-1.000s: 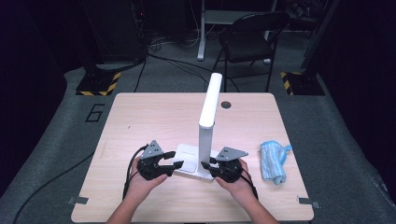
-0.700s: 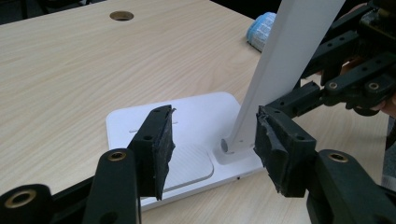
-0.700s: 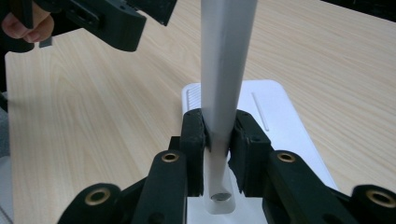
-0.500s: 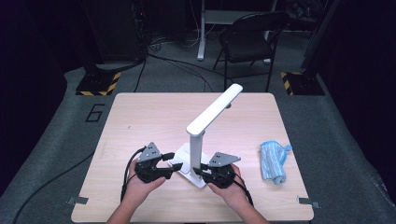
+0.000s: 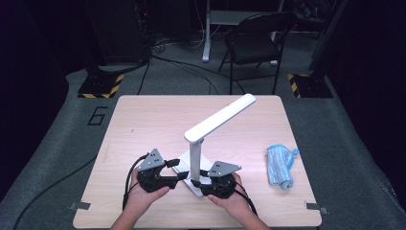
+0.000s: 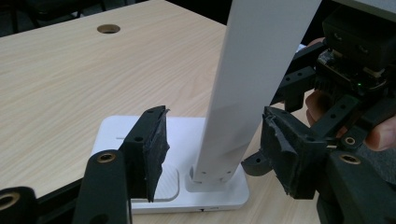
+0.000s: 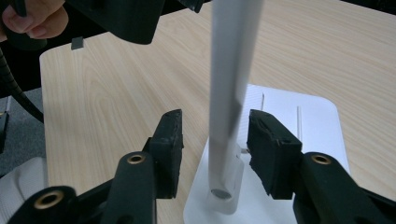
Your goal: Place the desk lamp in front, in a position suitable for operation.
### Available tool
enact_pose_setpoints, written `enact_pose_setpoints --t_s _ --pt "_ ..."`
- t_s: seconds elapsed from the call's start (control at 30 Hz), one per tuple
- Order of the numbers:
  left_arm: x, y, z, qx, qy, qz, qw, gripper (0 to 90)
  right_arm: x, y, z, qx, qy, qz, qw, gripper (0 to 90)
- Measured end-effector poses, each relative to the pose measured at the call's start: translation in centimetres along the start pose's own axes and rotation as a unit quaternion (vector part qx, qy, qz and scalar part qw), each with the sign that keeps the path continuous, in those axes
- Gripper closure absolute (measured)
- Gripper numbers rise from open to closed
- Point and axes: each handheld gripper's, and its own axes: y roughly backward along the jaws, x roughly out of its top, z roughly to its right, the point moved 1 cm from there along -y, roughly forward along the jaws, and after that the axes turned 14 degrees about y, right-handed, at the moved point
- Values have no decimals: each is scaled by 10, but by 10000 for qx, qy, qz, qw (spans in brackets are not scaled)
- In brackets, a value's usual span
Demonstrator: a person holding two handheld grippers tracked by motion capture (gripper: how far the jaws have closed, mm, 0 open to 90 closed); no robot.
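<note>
A white desk lamp stands near the table's front edge, with a flat base (image 5: 184, 168), an upright post (image 5: 195, 160) and a long head (image 5: 220, 117) slanting up to the right. My left gripper (image 5: 181, 176) reaches in from the left; its jaws straddle the post (image 6: 252, 84) over the base (image 6: 187, 135), with gaps on both sides. My right gripper (image 5: 198, 183) comes from the right, and its pads (image 7: 268, 144) stand apart from the post (image 7: 229, 70). Both grippers' jaws have just been opening, with the post between them untouched.
A rolled blue cloth (image 5: 281, 165) lies on the wooden table (image 5: 143, 124) to the right of the lamp. A round cable hole (image 6: 108, 29) sits farther along the tabletop. A black folding chair (image 5: 253, 33) stands on the floor beyond the far edge.
The lamp's head swung from straight up to a slant toward the upper right. My right gripper shifted left to the foot of the post. The left hand stayed put.
</note>
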Motion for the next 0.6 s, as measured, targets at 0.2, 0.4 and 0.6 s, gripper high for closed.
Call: enact_pose_setpoints --t_s 0.2,0.4,0.6 --pt "3 -13 7 -52 -90 -169 9998 410 -8 9 4 65 -158 -62 9998 508" --pt "10 -24 14 -69 -152 -227 9996 394 -14 18 9 -52 -272 -79 9996 495" --pt "14 -32 19 78 -169 -187 9997 395 -16 21 12 -63 -305 -25 9995 489"
